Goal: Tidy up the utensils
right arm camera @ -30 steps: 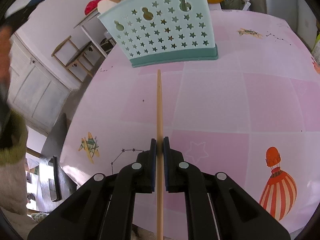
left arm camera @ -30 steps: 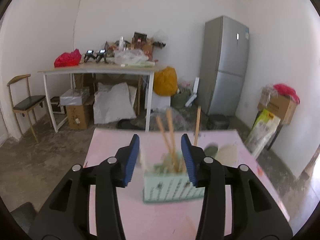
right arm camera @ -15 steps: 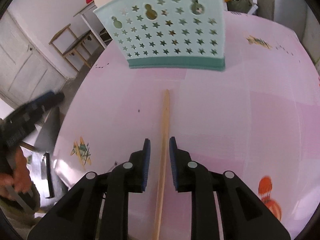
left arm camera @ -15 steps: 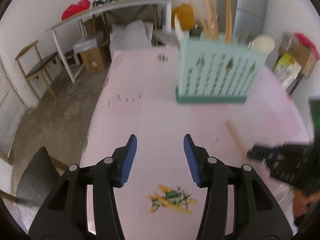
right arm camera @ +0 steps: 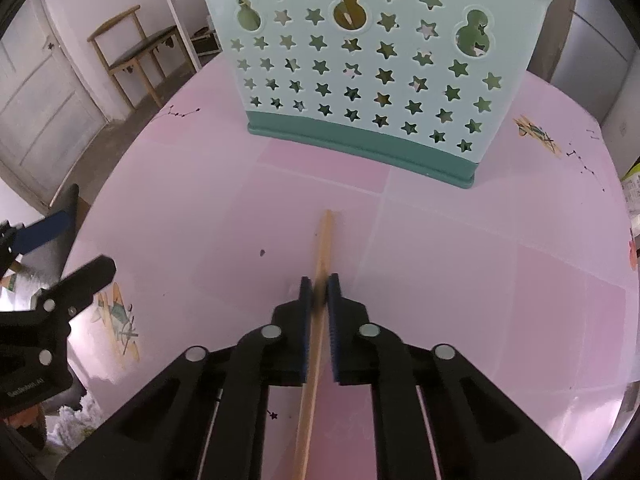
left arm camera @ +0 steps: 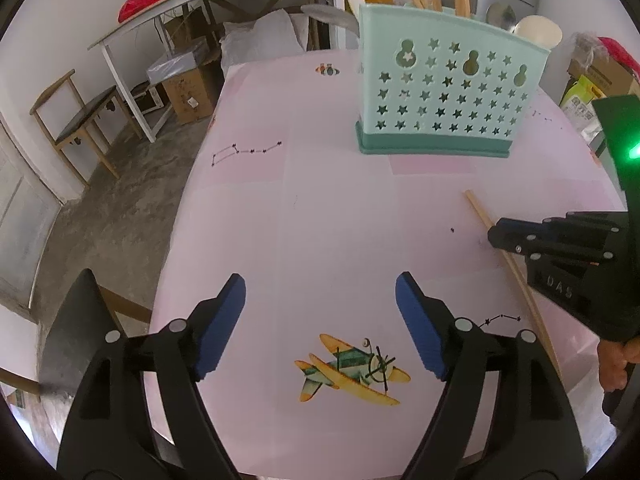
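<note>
A mint green utensil basket [left arm camera: 444, 96] with star holes stands on the pink table [left arm camera: 320, 208]; several wooden sticks stand in it. It fills the top of the right wrist view [right arm camera: 360, 64]. A wooden chopstick [right arm camera: 320, 264] lies on the table in front of it, also seen in the left wrist view [left arm camera: 480, 212]. My right gripper [right arm camera: 319, 286] has its jaws closed in around the chopstick; it shows at the right of the left wrist view [left arm camera: 496, 236]. My left gripper [left arm camera: 320, 300] is open and empty above the table.
An airplane print [left arm camera: 352, 368] lies below the left gripper. Off the table stand a wooden chair [left arm camera: 76, 116], a white work table [left arm camera: 224, 0] with clutter, boxes and a fridge [right arm camera: 600, 32].
The left gripper swung down from facing the basket to over the table's near part. The right gripper opened, slid forward along the chopstick, and closed in on it again.
</note>
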{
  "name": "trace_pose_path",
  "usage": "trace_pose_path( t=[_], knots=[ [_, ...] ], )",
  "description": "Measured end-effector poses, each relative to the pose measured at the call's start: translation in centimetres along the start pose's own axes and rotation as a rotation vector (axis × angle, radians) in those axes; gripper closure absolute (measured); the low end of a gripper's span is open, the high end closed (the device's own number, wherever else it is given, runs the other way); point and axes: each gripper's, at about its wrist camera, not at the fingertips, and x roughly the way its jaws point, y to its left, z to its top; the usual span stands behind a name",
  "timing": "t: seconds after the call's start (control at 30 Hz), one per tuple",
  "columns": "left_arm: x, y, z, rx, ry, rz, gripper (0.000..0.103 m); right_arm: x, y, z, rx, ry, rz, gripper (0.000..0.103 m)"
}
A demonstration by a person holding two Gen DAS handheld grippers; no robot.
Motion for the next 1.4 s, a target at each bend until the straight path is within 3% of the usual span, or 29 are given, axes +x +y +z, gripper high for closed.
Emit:
trace_pose_path(
  t=[0.23, 0.47, 0.8, 1.4],
  knots=[
    [0.1, -0.1, 0.0, 0.006, 0.008, 0.001, 0.026, -2.3, -0.8, 0.7, 0.054, -0.067, 0.03, 0.096],
    [-0.1, -0.3, 0.3, 0.008, -0.003, 0.008, 0.025, -9.1, -2.6, 1.3, 0.117, -0.248, 0.075, 0.096],
    [0.0, -0.6, 0.3, 0.021, 0.0, 0.024, 0.025, -16.0, -4.2, 2.6, 0.129, -0.463, 0.057, 0.096],
    [0.6, -0.3, -0.1, 0.01, 0.018, 0.034, 0.023, -26.4, -4.2, 9.9, 0.04, -0.841, 0.019, 0.096]
  ],
)
